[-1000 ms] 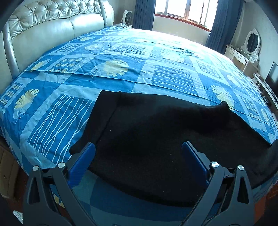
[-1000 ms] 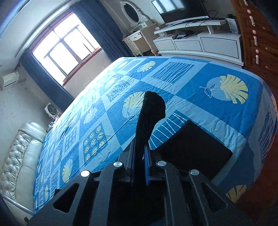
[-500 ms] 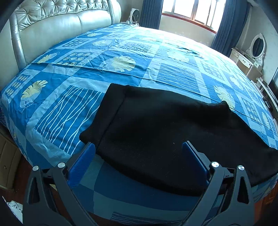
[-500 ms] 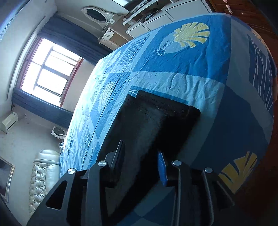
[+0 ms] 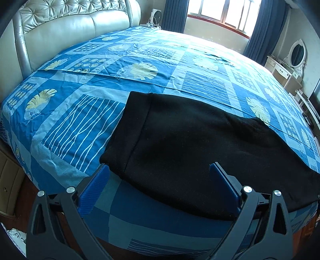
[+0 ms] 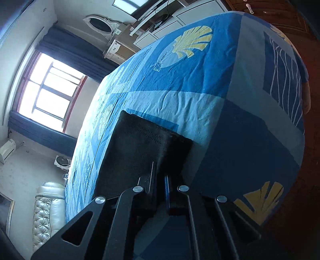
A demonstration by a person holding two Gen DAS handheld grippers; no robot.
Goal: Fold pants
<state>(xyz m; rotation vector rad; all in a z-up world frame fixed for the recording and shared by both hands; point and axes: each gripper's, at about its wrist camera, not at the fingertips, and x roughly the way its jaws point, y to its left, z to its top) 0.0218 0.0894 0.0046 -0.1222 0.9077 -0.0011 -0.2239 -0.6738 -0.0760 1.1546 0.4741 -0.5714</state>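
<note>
Black pants (image 5: 190,144) lie flat across the near part of a bed with a blue patterned cover (image 5: 84,120), waistband end to the left. My left gripper (image 5: 160,180) is open, held just off the bed's near edge, its blue fingers either side of the pants' near edge without touching. In the right wrist view the leg-cuff end of the pants (image 6: 140,148) lies flat on the cover. My right gripper (image 6: 160,180) is shut on the near edge of that cuff end.
A padded cream headboard (image 5: 70,26) stands at the far left. A window with dark blue curtains (image 5: 216,12) is behind the bed. A white dressing table with mirror (image 5: 290,64) stands at the right. Wooden floor (image 6: 300,180) lies beyond the bed's edge.
My left gripper drew back from the pants and stayed open. My right gripper laid the lifted pant leg down, opened briefly, then shut on the cuff end.
</note>
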